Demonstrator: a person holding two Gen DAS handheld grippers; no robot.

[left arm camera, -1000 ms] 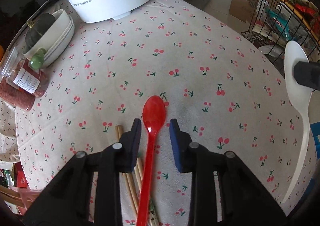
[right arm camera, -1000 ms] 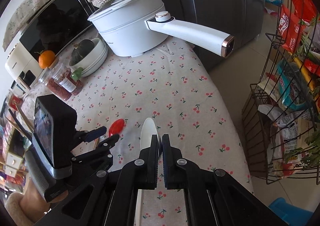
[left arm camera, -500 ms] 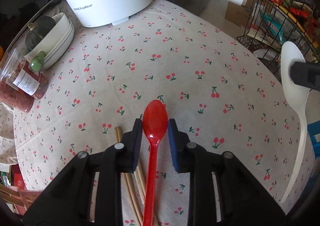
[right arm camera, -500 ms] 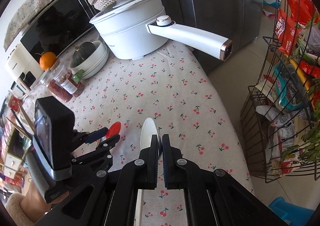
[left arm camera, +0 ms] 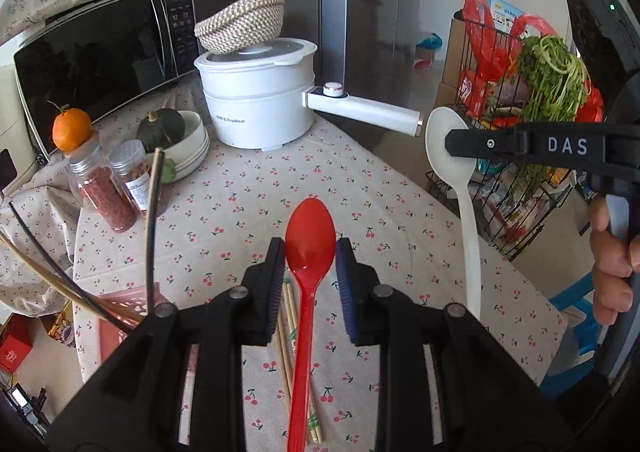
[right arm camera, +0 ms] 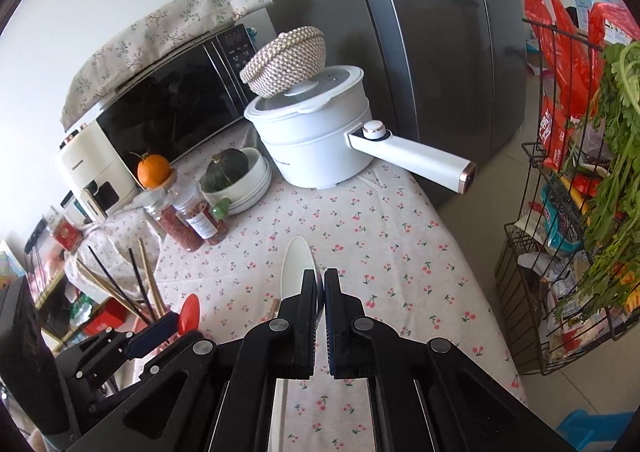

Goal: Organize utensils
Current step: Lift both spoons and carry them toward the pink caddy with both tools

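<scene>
- The left gripper pinches a red spoon at the sides of its bowl, handle running back between the fingers, lifted above the table.
- The right gripper is pressed together on a white spoon, held edge-on; its handle hangs down.
- Wooden chopsticks lie on the cherry-print tablecloth under the red spoon.
- More chopsticks stand at near left.
- Far back sit a white pot, jars and a microwave.

The cherry-print desk carries a white pot; nearer lie bowls, spice jars and chopsticks.
</scene>
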